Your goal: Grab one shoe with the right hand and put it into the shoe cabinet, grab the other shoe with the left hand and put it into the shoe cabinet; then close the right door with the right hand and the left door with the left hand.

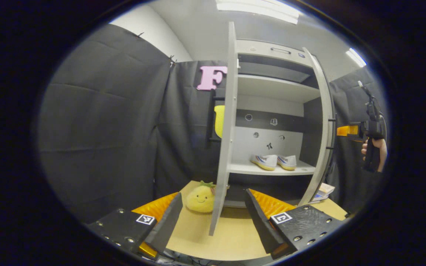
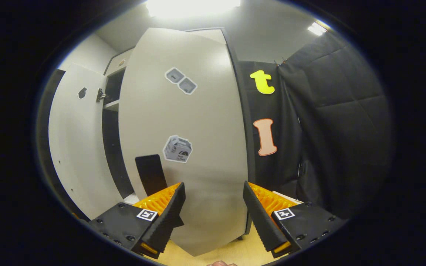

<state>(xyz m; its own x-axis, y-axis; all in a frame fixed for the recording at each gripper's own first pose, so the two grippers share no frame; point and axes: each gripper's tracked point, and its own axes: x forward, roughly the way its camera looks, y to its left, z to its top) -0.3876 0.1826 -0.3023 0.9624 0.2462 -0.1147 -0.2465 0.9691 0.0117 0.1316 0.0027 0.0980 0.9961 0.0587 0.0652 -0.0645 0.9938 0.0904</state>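
Note:
Two white shoes, one [image 1: 264, 161] beside the other [image 1: 287, 162], stand side by side on the lower shelf [image 1: 242, 169] of the grey shoe cabinet. Both doors stand open. The left door [image 1: 223, 147] is edge-on just beyond my open left gripper [image 1: 213, 218], which holds nothing. In the right gripper view, the outer face of the right door [image 2: 198, 140] looms close in front of my open right gripper [image 2: 213, 207]. The left door's inner face [image 2: 72, 147] shows beyond it. In the left gripper view, a hand holds the right gripper [image 1: 344, 130] just outside the right door [image 1: 324, 147].
A yellow plush toy [image 1: 200, 198] sits on the wooden table [image 1: 235, 236] by the foot of the left door. A small stack of boxes [image 1: 324, 191] lies on the table at the right door's base. Black cloth walls close in both sides.

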